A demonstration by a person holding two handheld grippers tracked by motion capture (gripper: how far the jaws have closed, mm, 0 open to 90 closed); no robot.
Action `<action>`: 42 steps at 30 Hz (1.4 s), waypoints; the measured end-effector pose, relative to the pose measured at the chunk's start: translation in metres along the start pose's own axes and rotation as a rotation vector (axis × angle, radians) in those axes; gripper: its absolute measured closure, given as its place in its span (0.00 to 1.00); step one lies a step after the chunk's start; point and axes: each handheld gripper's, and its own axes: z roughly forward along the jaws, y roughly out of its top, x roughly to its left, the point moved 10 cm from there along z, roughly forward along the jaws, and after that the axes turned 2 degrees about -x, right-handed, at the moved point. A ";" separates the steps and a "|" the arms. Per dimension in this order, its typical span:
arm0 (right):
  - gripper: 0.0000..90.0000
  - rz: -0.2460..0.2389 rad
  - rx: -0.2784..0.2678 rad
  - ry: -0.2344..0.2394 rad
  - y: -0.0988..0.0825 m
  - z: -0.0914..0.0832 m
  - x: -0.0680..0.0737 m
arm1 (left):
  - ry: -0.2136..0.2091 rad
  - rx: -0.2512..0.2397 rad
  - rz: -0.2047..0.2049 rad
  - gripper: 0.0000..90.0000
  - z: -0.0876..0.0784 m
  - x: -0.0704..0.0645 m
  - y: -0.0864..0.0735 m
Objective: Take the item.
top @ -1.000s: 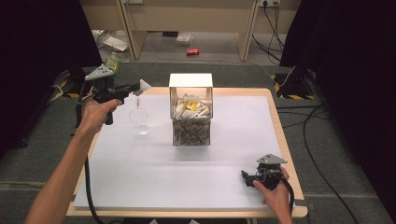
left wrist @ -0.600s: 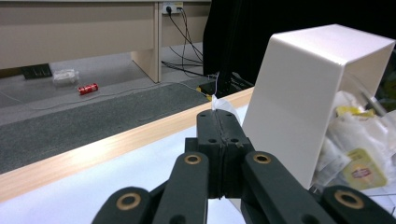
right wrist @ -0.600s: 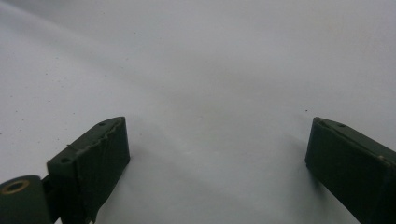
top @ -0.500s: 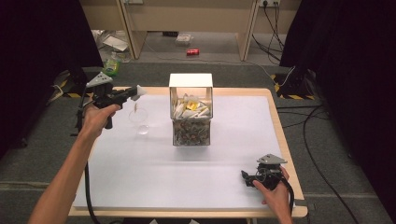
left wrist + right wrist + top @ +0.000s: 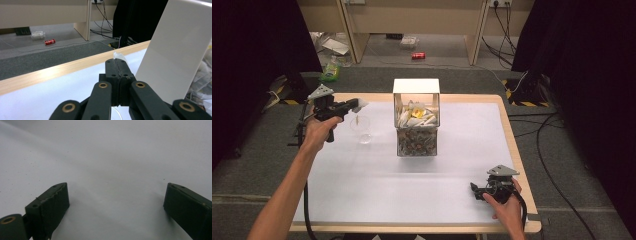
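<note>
Now, left gripper (image 5: 354, 105): jaws pressed together, pinching a small clear packet (image 5: 119, 56) at one edge.
Packet: sticks out beyond the jaw tips, above the clear cup (image 5: 360, 129), long axis along the jaws.
Right gripper (image 5: 477, 190): jaws spread wide, holding nothing, resting on the white table (image 5: 412, 185).
Box (image 5: 416, 117): its white side looms close in the left gripper view.

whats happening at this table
A person works with a gripper in each hand. The left gripper is shut on a small white packet and holds it above a clear cup, beside a box full of packets. The right gripper rests open on the table near its front right corner, holding nothing.
</note>
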 end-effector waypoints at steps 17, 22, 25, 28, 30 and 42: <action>0.08 0.000 -0.001 -0.001 0.000 0.000 0.000 | 0.010 0.044 -0.012 0.99 0.007 0.008 -0.035; 0.08 0.000 -0.001 -0.001 0.000 0.000 0.000 | 0.011 0.063 -0.012 0.99 0.010 0.009 -0.043; 0.08 0.000 -0.001 -0.001 0.000 0.000 0.000 | 0.015 0.074 -0.011 0.99 0.011 0.010 -0.048; 0.08 0.000 -0.001 -0.001 0.000 0.000 0.000 | 0.019 0.082 -0.015 0.99 0.011 0.012 -0.052; 0.08 0.000 -0.002 -0.001 0.000 0.000 0.000 | 0.020 0.088 -0.018 0.99 0.011 0.013 -0.055; 0.08 0.000 -0.001 -0.002 0.000 0.000 0.000 | 0.031 0.122 -0.025 0.98 0.014 0.016 -0.068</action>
